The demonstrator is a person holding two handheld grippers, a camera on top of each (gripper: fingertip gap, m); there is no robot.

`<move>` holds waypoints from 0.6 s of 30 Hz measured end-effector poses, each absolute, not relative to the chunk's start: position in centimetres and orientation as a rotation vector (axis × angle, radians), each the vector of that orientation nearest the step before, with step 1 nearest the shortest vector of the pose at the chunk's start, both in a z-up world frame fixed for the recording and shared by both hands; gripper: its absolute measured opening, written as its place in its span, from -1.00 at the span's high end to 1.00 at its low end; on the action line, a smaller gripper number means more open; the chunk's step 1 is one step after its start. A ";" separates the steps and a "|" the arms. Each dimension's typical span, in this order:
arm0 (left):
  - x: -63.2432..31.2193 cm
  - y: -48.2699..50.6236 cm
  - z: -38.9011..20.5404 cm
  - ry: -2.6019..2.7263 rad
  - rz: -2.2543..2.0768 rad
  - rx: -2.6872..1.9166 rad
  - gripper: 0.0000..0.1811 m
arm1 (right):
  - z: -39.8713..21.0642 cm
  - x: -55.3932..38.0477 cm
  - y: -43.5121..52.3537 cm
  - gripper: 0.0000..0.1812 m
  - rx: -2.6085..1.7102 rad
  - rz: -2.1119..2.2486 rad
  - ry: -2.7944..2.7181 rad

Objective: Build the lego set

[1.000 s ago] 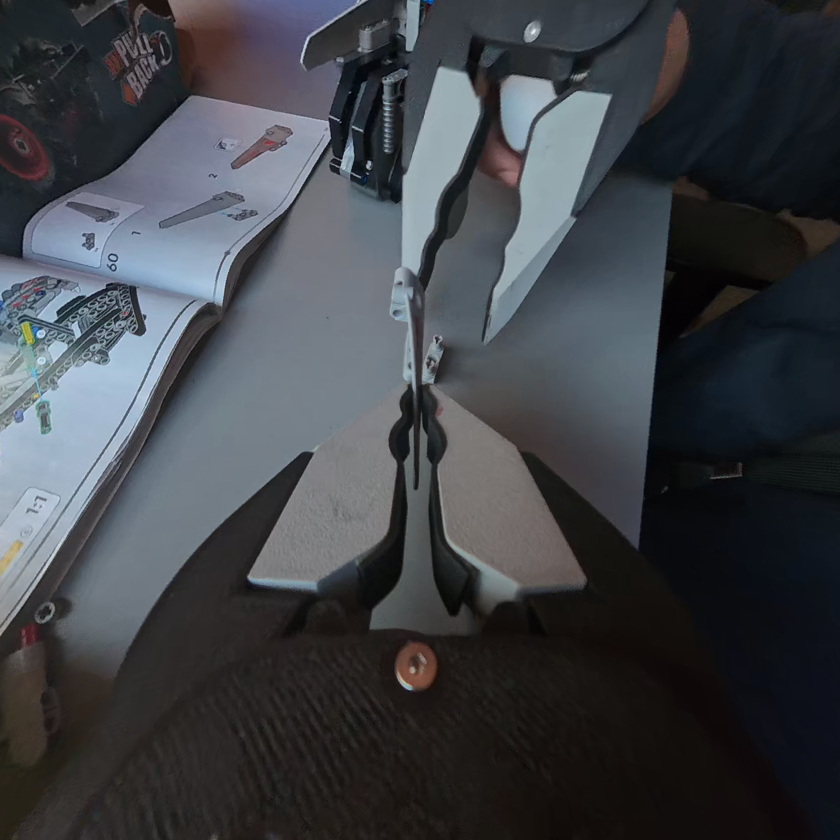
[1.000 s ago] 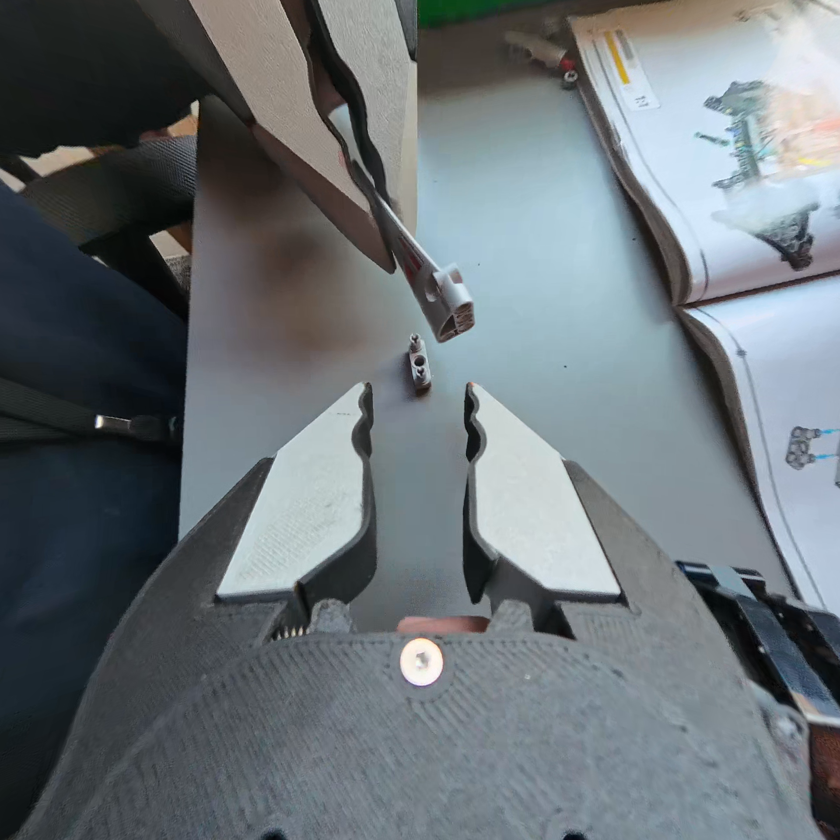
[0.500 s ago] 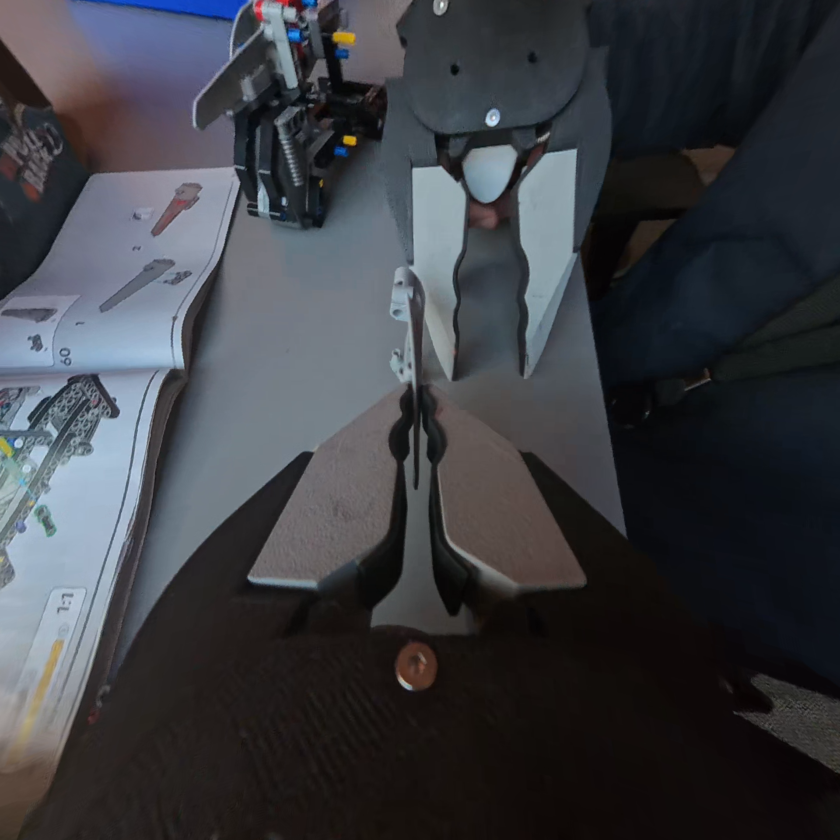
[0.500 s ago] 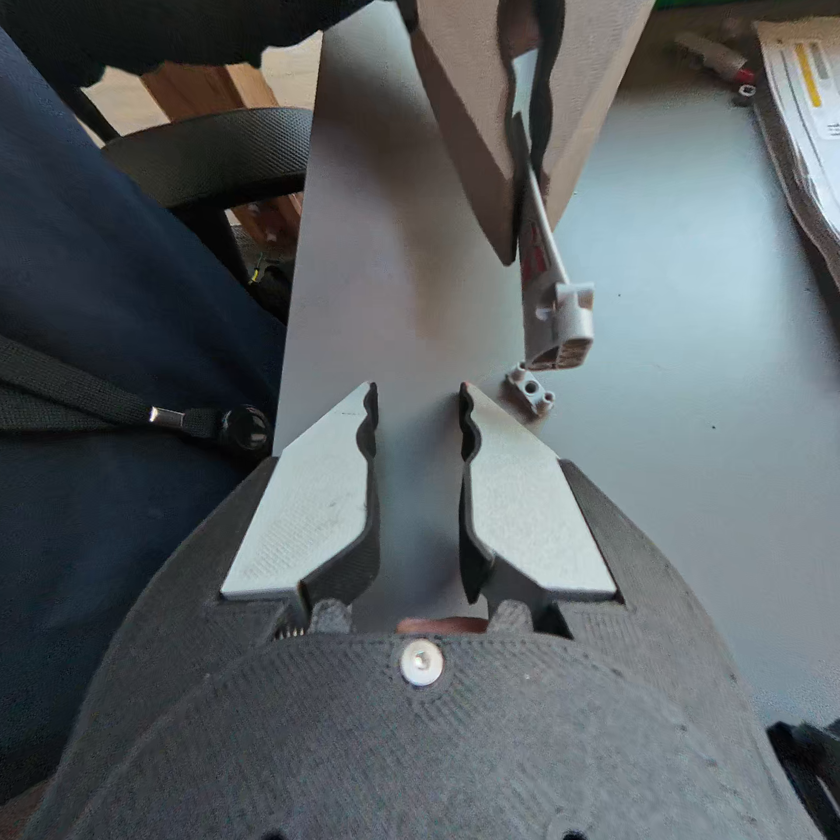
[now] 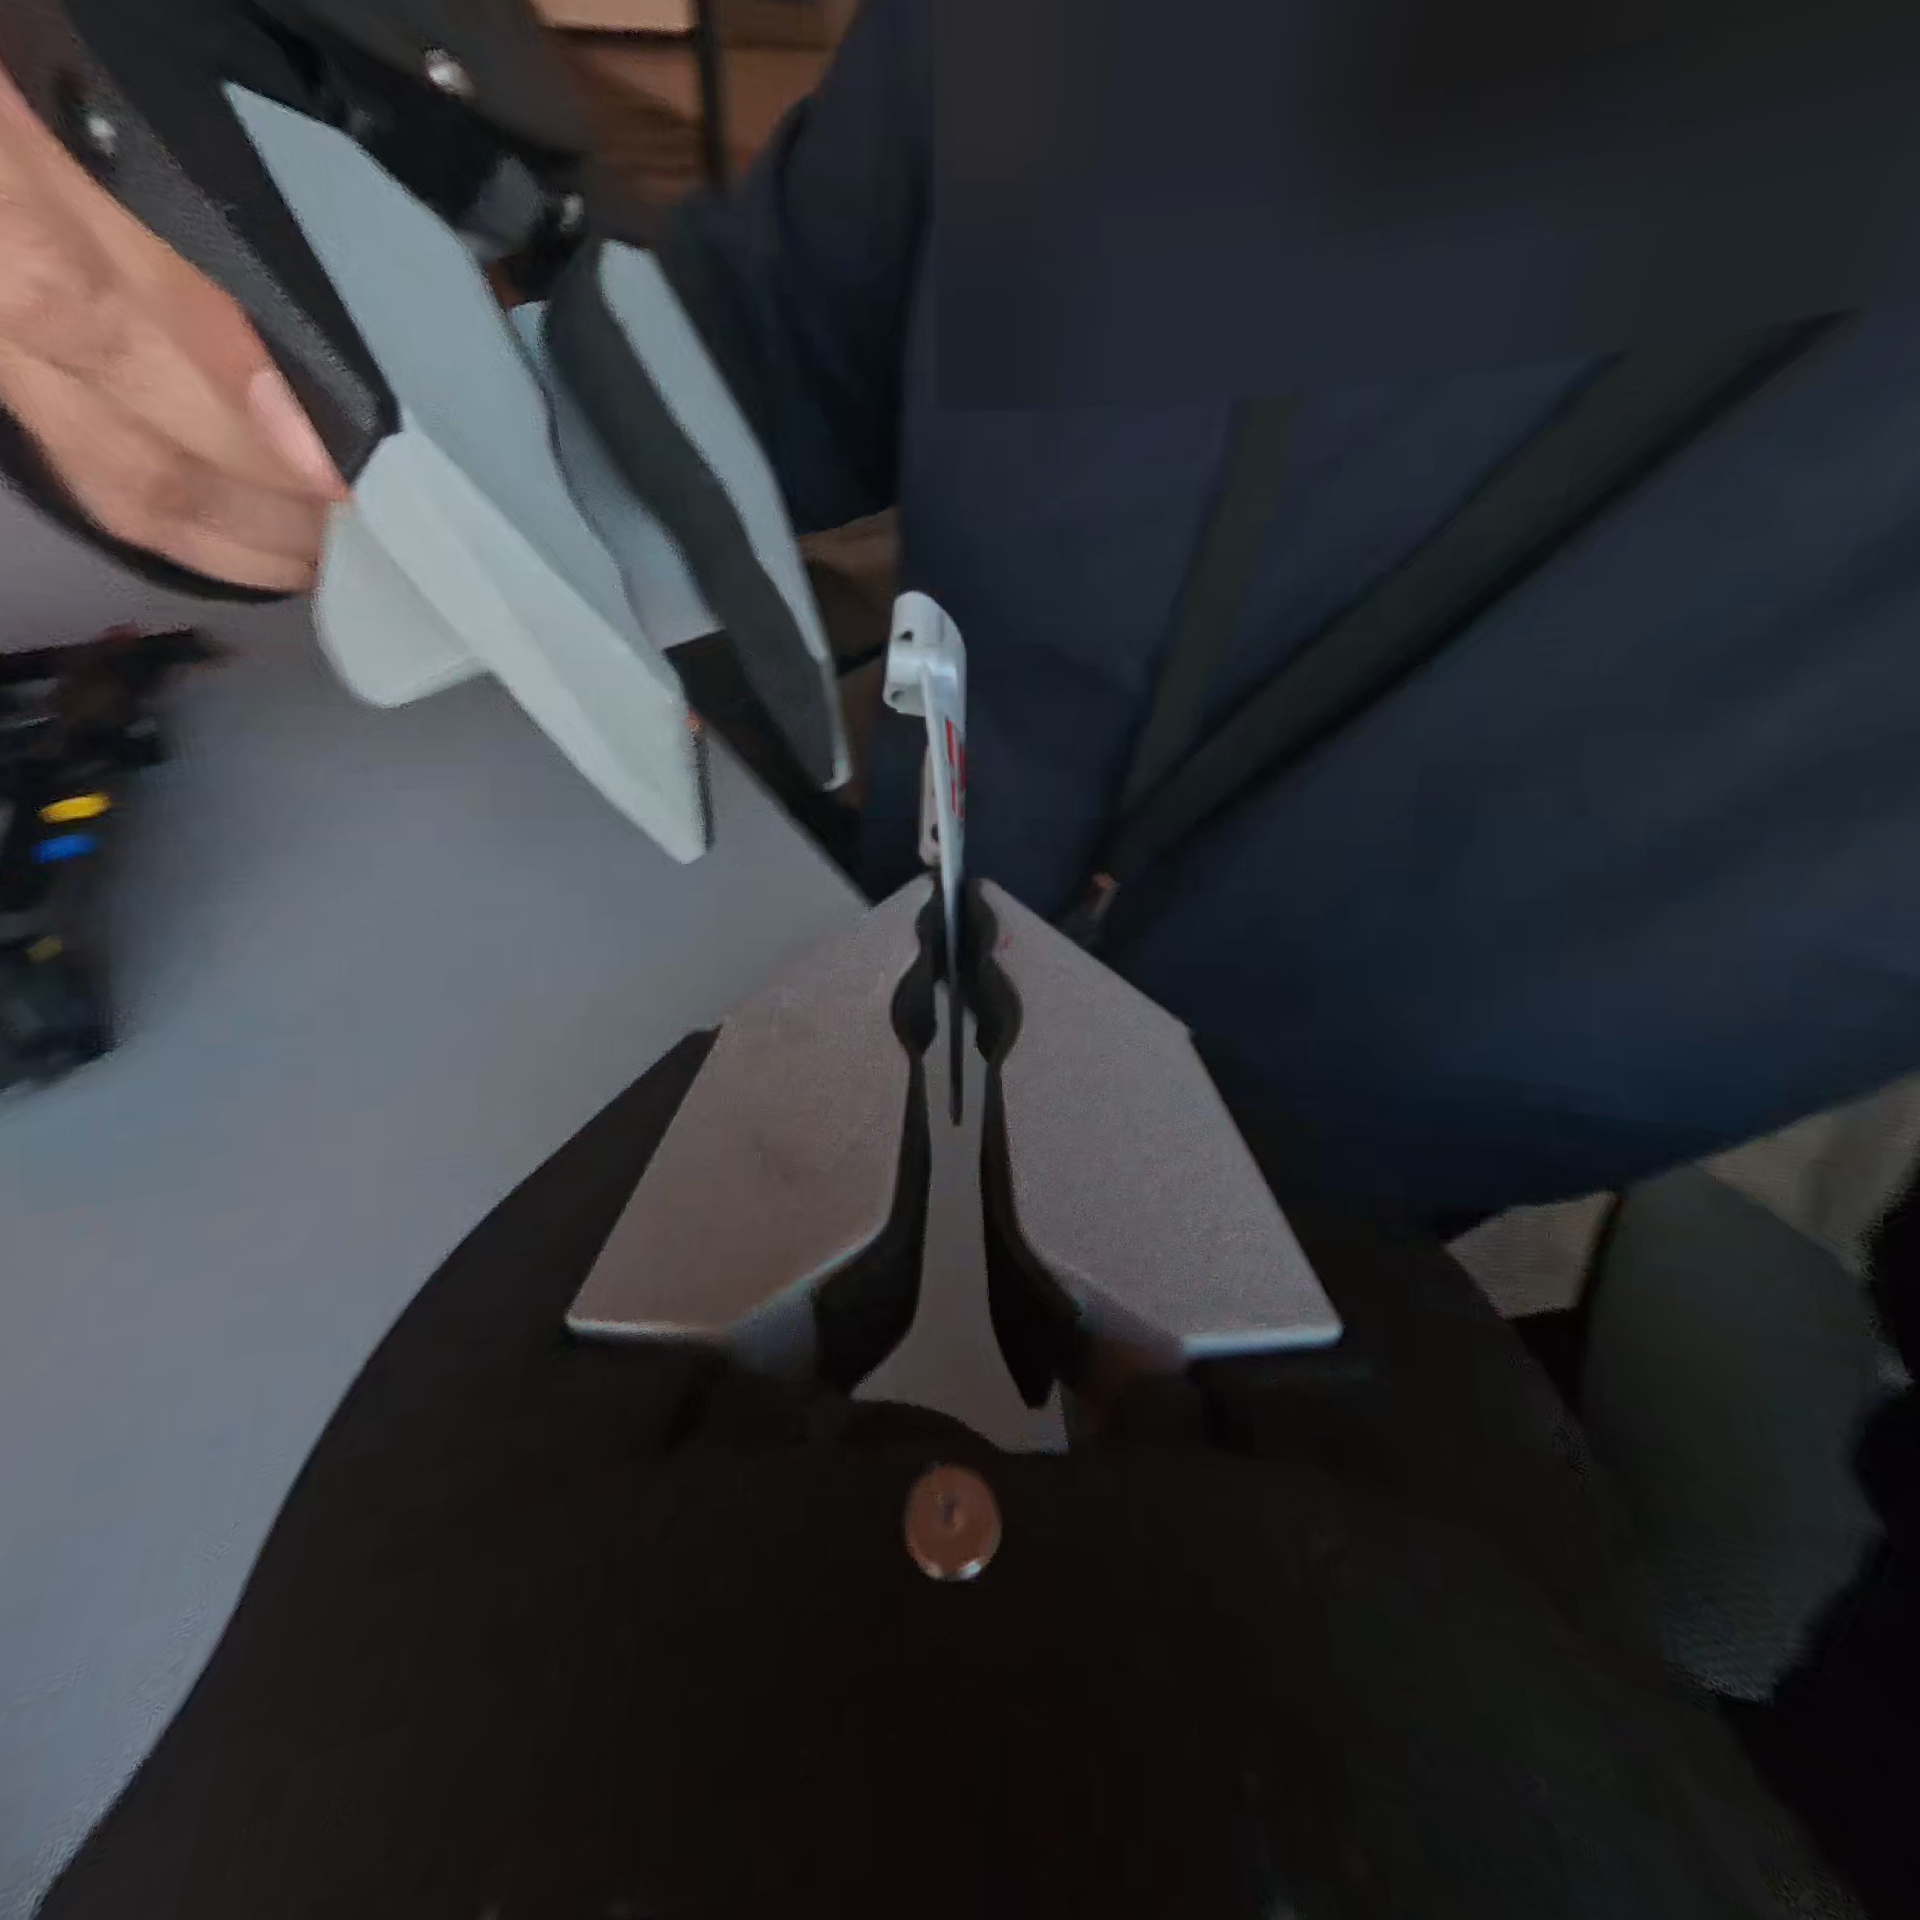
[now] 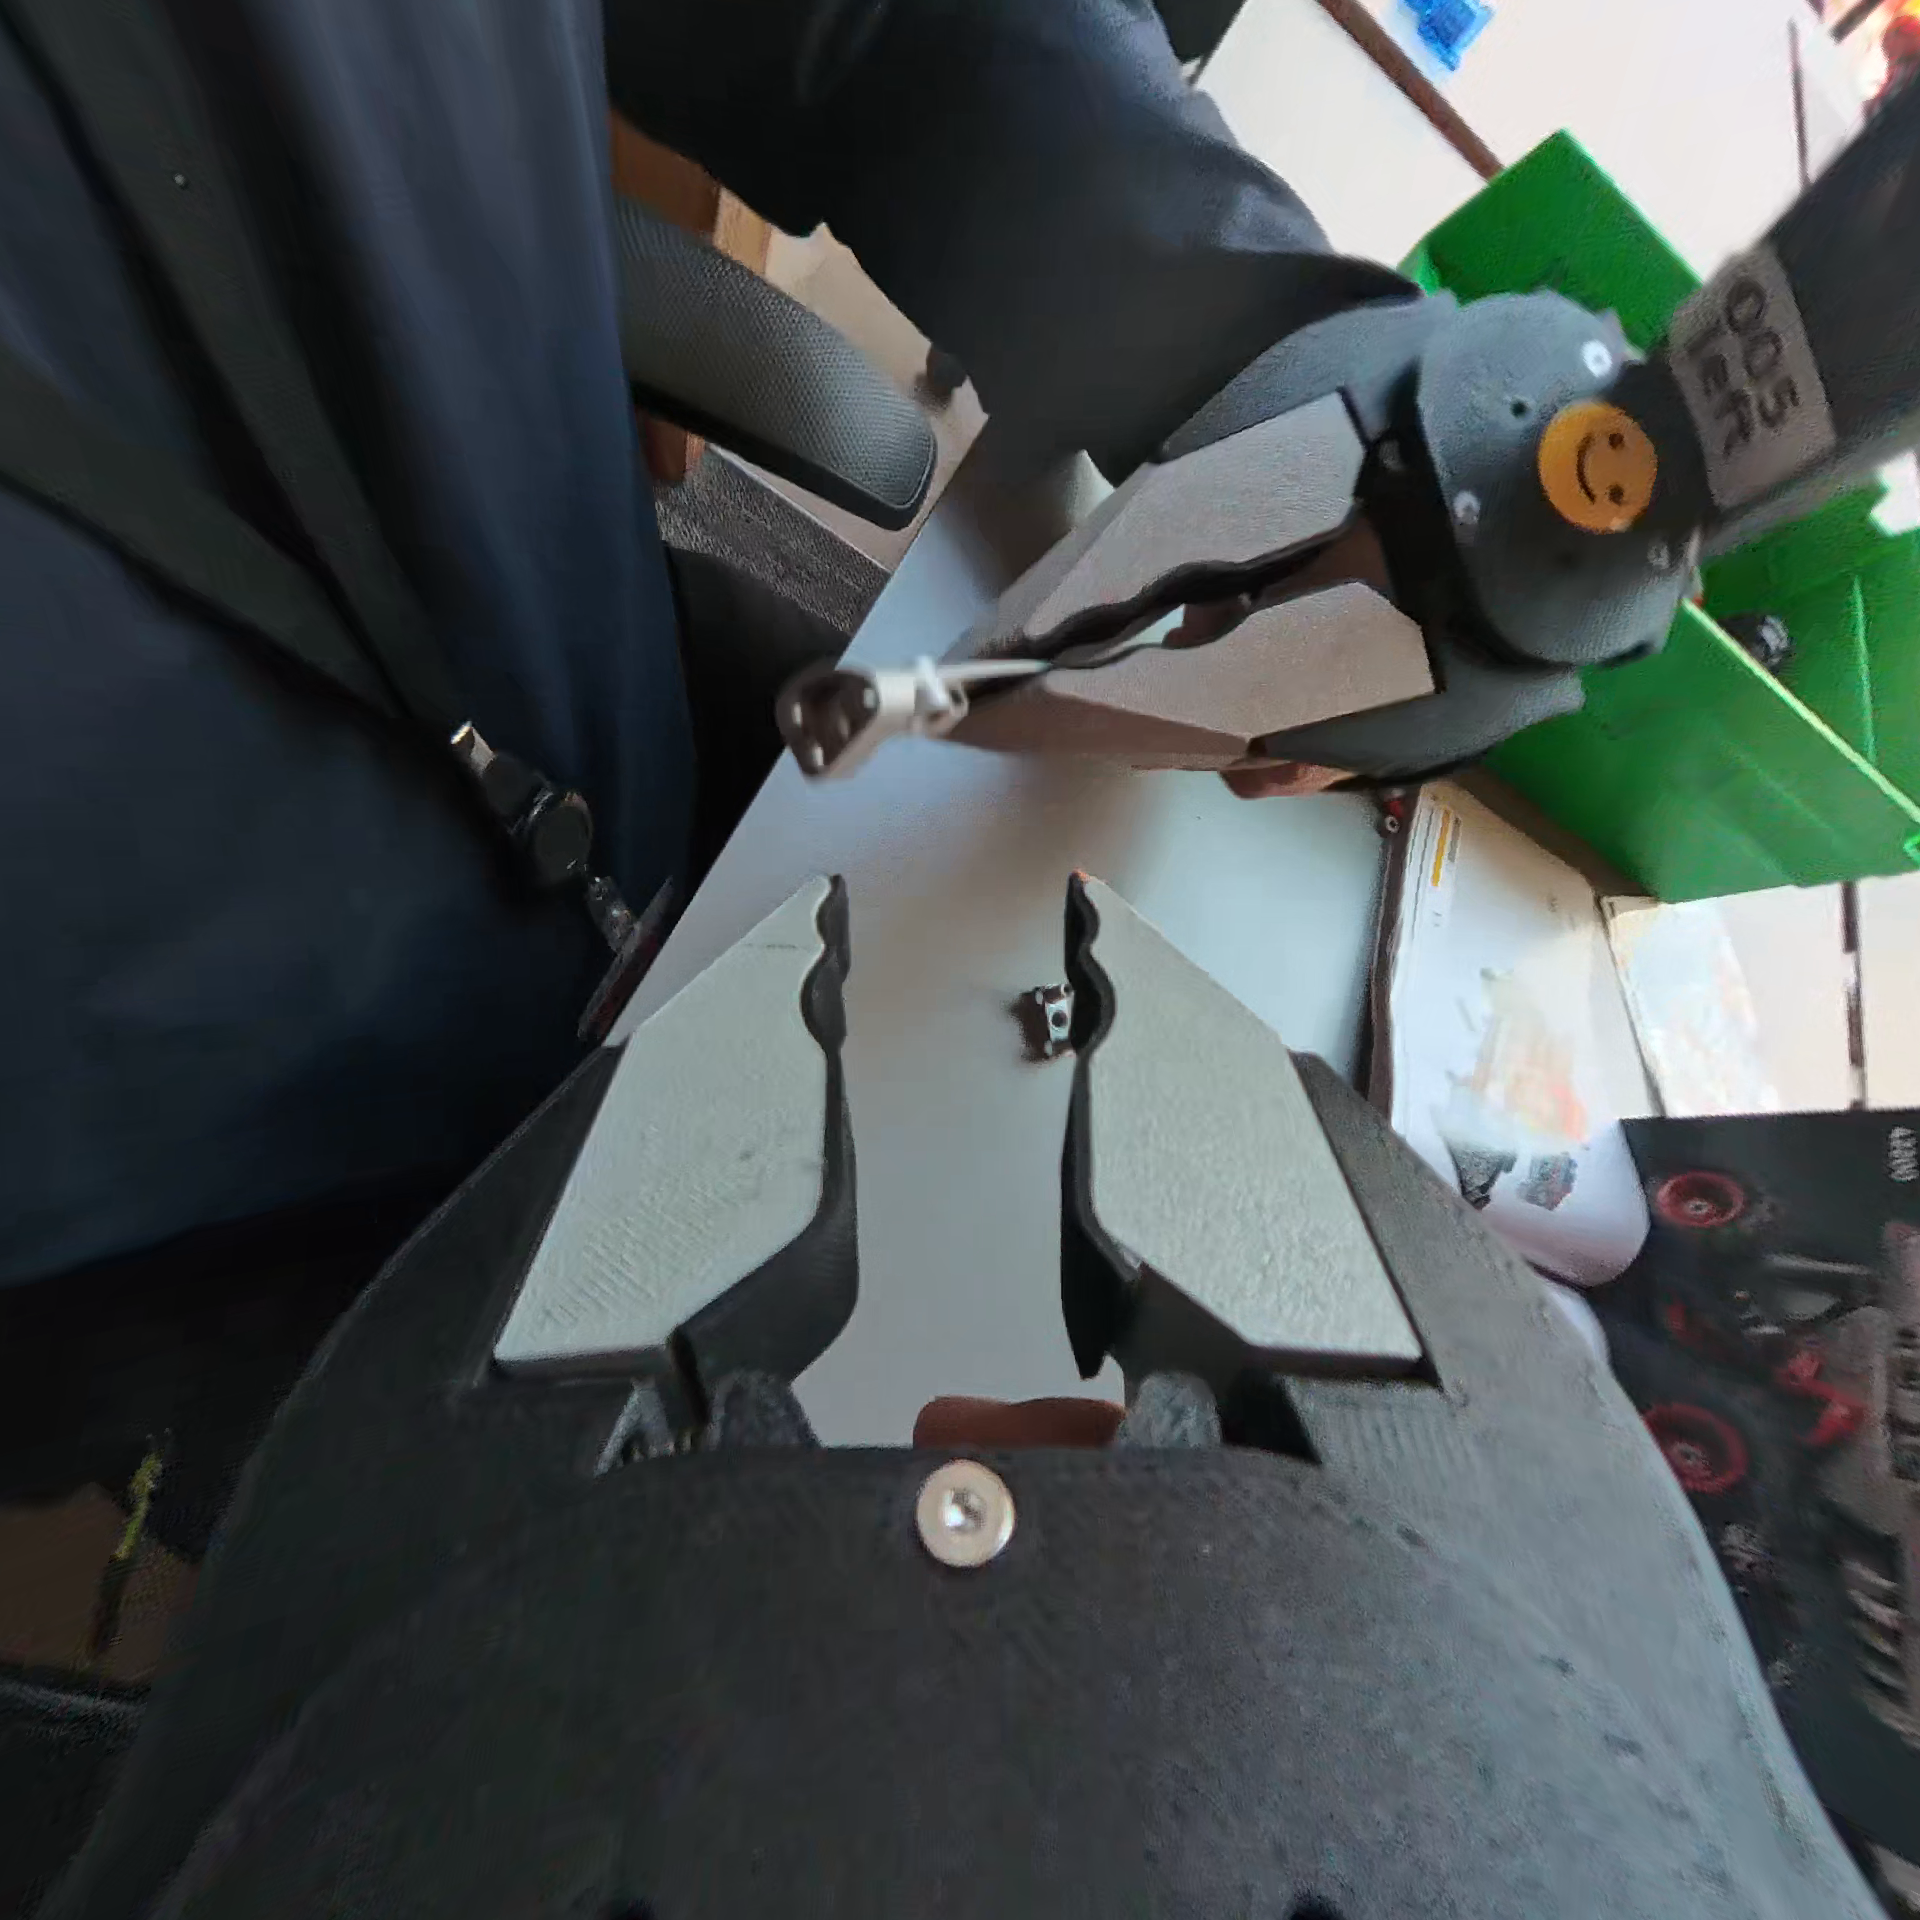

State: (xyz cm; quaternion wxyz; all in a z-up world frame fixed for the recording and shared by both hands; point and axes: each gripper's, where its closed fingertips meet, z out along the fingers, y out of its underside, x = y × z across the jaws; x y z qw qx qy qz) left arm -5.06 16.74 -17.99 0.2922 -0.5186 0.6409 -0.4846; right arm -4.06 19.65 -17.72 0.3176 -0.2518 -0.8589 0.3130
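Observation:
My left gripper (image 5: 948,896) is shut on a thin light-grey lego panel (image 5: 935,717) with a red mark. The panel sticks out past the fingertips and is held in the air in front of a person's dark blue clothing. In the right wrist view the left gripper (image 6: 971,698) reaches in from the upper right with the panel (image 6: 883,707). My right gripper (image 6: 953,888) is open and empty above the grey table (image 6: 1226,894). A small grey connector piece (image 6: 1044,1023) lies on the table by its right finger. The right gripper also shows in the left wrist view (image 5: 764,816).
A black lego model (image 5: 62,831) stands at the left. An open instruction booklet (image 6: 1496,997), a green bin (image 6: 1662,675) and a dark box (image 6: 1766,1351) lie to the right. The person's torso, a lanyard clip (image 6: 530,821) and a chair armrest (image 6: 769,384) are close. Both grippers' tips are close together, under 4 cm apart. My right gripper's tips are some 10 cm from the small grey connector piece (image 6: 1044,1023).
Both grippers have lifted and swung toward the person's body. The left gripper still holds the panel. The right gripper has stayed open, now higher above the small connector piece.

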 end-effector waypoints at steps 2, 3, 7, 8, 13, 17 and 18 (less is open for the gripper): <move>-4.9 15.8 -17.2 1.723 -1.412 -1.324 1.00 | -17.1 -3.8 18.9 0.58 -0.591 0.804 -2.264; -5.0 15.3 -17.0 1.738 -1.480 -1.301 1.00 | -16.6 -3.8 18.3 0.59 -0.551 0.812 -2.248; -5.1 14.1 -16.9 1.787 -1.767 -1.280 1.00 | -15.2 -4.2 16.0 0.46 -0.391 0.779 -2.184; -4.9 14.1 -17.0 1.792 -1.806 -1.295 1.00 | -15.0 -4.3 15.5 0.49 -0.347 0.770 -2.176; -4.0 13.6 -16.9 1.819 -1.901 -1.266 1.00 | -16.2 -3.8 12.8 0.63 -0.196 0.750 -2.270; -4.0 13.8 -16.7 1.771 -1.957 -1.275 1.00 | -16.0 -4.2 12.5 0.71 -0.203 0.749 -2.253; -3.7 14.5 -16.7 1.715 -1.943 -1.316 0.93 | -15.8 -4.4 12.7 0.73 -0.218 0.738 -2.233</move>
